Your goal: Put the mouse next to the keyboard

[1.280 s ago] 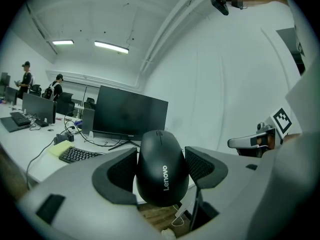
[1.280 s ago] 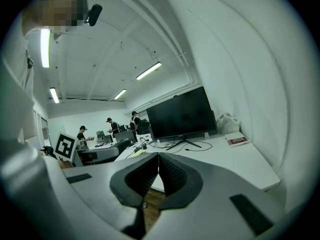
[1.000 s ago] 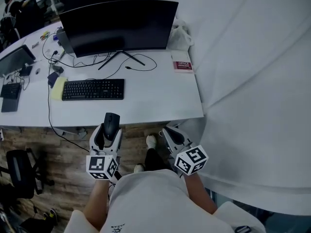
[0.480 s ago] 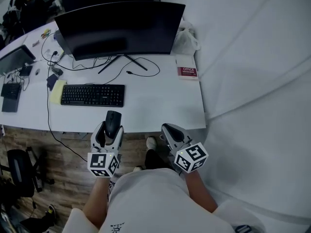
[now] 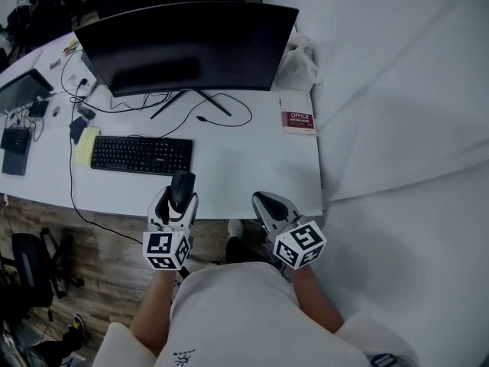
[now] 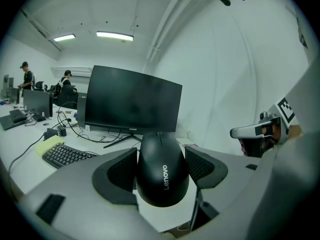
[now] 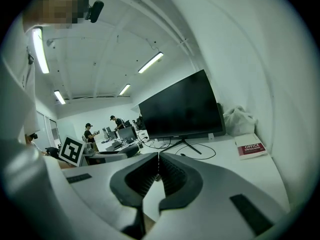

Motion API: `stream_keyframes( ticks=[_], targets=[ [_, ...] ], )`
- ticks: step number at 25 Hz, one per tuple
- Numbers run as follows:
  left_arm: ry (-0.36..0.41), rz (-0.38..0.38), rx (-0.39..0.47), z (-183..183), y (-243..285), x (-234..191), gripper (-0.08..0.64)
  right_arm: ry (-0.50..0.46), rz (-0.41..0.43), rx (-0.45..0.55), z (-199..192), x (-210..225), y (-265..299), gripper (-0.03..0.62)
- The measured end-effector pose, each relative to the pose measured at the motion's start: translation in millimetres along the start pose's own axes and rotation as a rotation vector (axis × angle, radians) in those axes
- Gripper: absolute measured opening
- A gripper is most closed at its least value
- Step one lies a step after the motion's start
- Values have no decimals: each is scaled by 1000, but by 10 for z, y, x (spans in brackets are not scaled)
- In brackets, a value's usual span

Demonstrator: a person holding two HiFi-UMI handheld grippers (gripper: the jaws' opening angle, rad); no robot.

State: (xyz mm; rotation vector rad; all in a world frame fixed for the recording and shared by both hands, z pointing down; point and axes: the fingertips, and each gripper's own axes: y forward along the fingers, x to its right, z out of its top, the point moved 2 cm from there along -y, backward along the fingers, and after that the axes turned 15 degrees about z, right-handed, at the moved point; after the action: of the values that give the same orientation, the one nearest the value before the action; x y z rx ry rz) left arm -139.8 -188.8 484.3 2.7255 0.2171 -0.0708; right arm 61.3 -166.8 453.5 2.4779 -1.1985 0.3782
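Observation:
A black mouse (image 6: 162, 170) sits clamped between the pads of my left gripper (image 5: 180, 195), which is shut on it just above the white desk's front edge (image 5: 229, 205). The same mouse (image 5: 181, 189) shows in the head view, a short way in front of the right end of the black keyboard (image 5: 141, 156). The keyboard (image 6: 66, 155) lies left of the mouse in the left gripper view. My right gripper (image 5: 269, 203) hovers at the desk's front edge to the right, its jaws shut with nothing between them (image 7: 156, 170).
A large black monitor (image 5: 187, 48) stands behind the keyboard, with cables (image 5: 221, 117) trailing from its stand. A red-and-white book (image 5: 298, 121) and a white bag (image 5: 298, 67) lie at the back right. A yellow notepad (image 5: 84, 145) rests left of the keyboard. A white curtain (image 5: 397, 128) hangs on the right.
Both grippers have moved forward from over the floor to the desk's front edge, the left one carrying the mouse closer to the keyboard.

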Motion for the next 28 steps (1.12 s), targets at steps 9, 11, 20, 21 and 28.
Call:
stream_keyframes(
  ticks=[9, 11, 20, 21, 28],
  targets=[
    [10, 30, -81, -194, 444, 137, 305, 15, 34, -52, -24, 395, 133, 18],
    [13, 40, -91, -213, 533, 157, 307, 21, 43, -62, -32, 475, 155, 18],
    [10, 76, -97, -175, 789, 247, 305, 30, 95, -87, -51, 733, 249, 18],
    [10, 79, -97, -175, 804, 253, 305, 28, 102, -89, -53, 743, 267, 18],
    [10, 87, -93, -126, 847, 294, 305, 40, 116, -86, -29, 835, 316, 18]
  ],
)
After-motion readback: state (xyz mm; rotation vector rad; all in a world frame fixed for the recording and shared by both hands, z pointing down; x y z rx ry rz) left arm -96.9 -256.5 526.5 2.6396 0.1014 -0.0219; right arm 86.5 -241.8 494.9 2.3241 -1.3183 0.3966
